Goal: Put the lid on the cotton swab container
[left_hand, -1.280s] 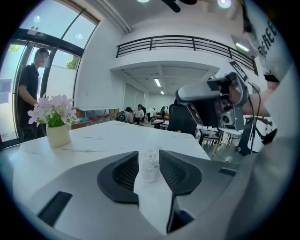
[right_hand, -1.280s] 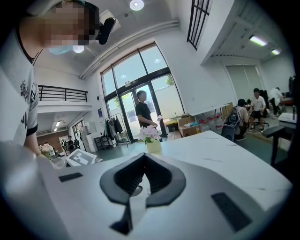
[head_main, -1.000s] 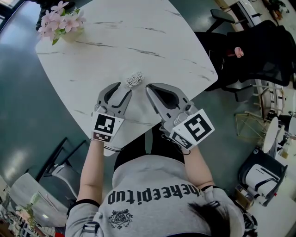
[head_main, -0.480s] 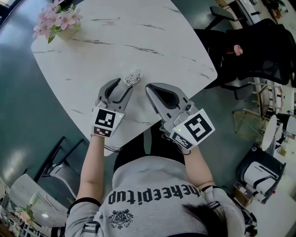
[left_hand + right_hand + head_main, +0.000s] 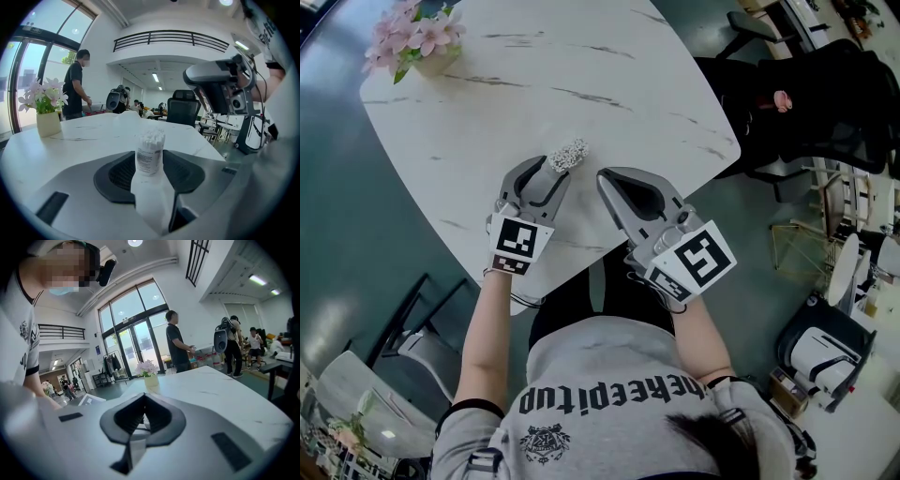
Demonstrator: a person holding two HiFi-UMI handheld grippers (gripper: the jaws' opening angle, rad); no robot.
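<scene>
The cotton swab container point(image 5: 567, 155) stands upright on the white marble table point(image 5: 581, 75), its top packed with white swab heads; I see no lid on it. My left gripper point(image 5: 542, 171) is open right behind it, the jaws spread wide and not touching it. In the left gripper view the container point(image 5: 150, 151) stands just ahead, centred between the jaws of the left gripper point(image 5: 150, 187). My right gripper point(image 5: 602, 176) is shut, a little to the right of the container. In the right gripper view the right gripper point(image 5: 143, 397) has its tips together and no lid shows.
A vase of pink flowers point(image 5: 422, 42) stands at the table's far left corner. Black office chairs point(image 5: 825, 103) are beyond the right edge. The person's torso is close to the near table edge. A standing person point(image 5: 75, 84) is behind the table.
The left gripper has edged forward toward the container and its jaws have spread a little wider. The right gripper has stayed where it was.
</scene>
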